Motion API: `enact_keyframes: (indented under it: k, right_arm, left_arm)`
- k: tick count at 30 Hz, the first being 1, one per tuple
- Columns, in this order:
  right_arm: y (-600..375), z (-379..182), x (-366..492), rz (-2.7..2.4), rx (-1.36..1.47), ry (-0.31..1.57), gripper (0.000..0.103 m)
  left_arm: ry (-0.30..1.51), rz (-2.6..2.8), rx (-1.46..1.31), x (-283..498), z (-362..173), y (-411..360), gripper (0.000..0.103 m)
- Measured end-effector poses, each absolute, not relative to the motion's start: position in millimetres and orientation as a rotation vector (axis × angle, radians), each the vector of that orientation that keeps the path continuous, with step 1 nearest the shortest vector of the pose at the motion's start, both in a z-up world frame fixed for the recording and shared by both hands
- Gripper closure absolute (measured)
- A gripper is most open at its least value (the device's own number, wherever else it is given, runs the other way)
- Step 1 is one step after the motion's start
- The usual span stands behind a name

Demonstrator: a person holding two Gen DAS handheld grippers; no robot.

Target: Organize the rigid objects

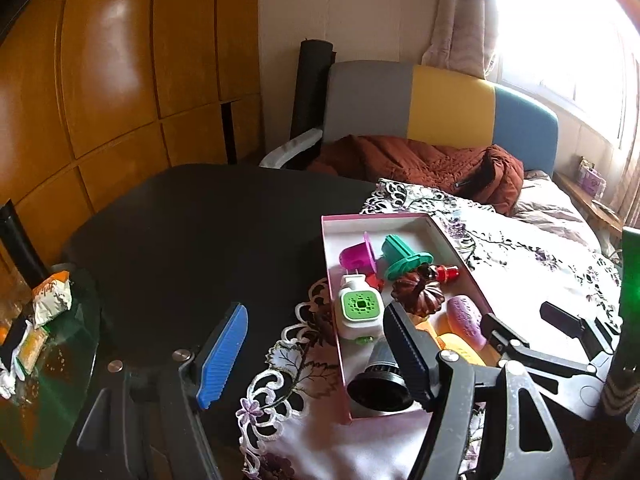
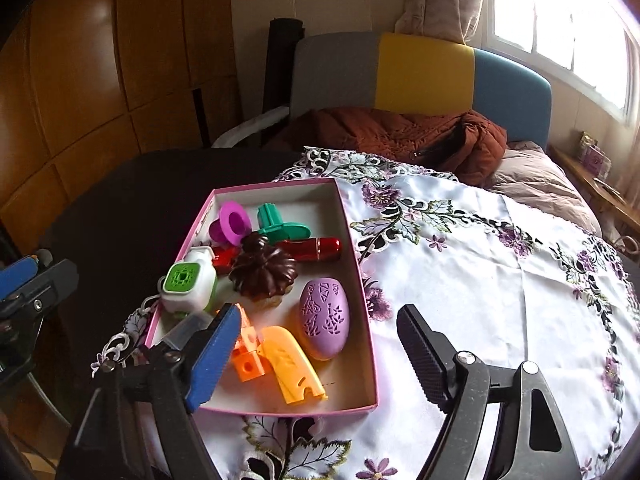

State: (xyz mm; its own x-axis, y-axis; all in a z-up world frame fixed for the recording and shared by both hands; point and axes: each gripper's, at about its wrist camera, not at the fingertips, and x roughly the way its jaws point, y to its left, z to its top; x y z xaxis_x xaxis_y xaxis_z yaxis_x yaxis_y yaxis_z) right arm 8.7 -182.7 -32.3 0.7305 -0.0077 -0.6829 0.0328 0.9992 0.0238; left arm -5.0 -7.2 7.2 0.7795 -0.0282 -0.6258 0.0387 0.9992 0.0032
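A pink-rimmed box [image 2: 280,186] lies on a white embroidered cloth [image 2: 460,280]. It holds a magenta cup [image 2: 234,222], a green flanged piece [image 2: 276,224], a red tube [image 2: 316,248], a dark brown pumpkin shape [image 2: 262,272], a white and green plug-in device [image 2: 188,284], a purple egg [image 2: 324,318], a yellow piece [image 2: 292,368], an orange block [image 2: 248,364] and a black cone [image 1: 380,384]. My right gripper [image 2: 320,360] hangs open above the box's near end, gripping nothing. My left gripper [image 1: 316,356] is open over the box's left rim [image 1: 332,240], also gripping nothing.
The cloth covers part of a round black table [image 1: 192,232]. A glass side table [image 1: 60,360] with snack packets stands at the left. A chair with a brown jacket [image 1: 420,164] is behind the table. A green bottle [image 1: 630,272] stands at the right edge.
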Motion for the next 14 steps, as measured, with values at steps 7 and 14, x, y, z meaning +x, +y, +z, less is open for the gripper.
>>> enact_keyframes:
  k: [7,14]
  right_arm:
    - [-180.3,-34.1,6.4,-0.026,0.031,0.755,0.021]
    - [-179.3,-36.8,6.6,-0.029,0.027,0.759,0.021]
  left_arm:
    - [0.668,-0.029,0.033,-5.5,4.8,-7.1,0.043]
    - [0.662,-0.029,0.017,-3.4,4.9,-2.8,0.045]
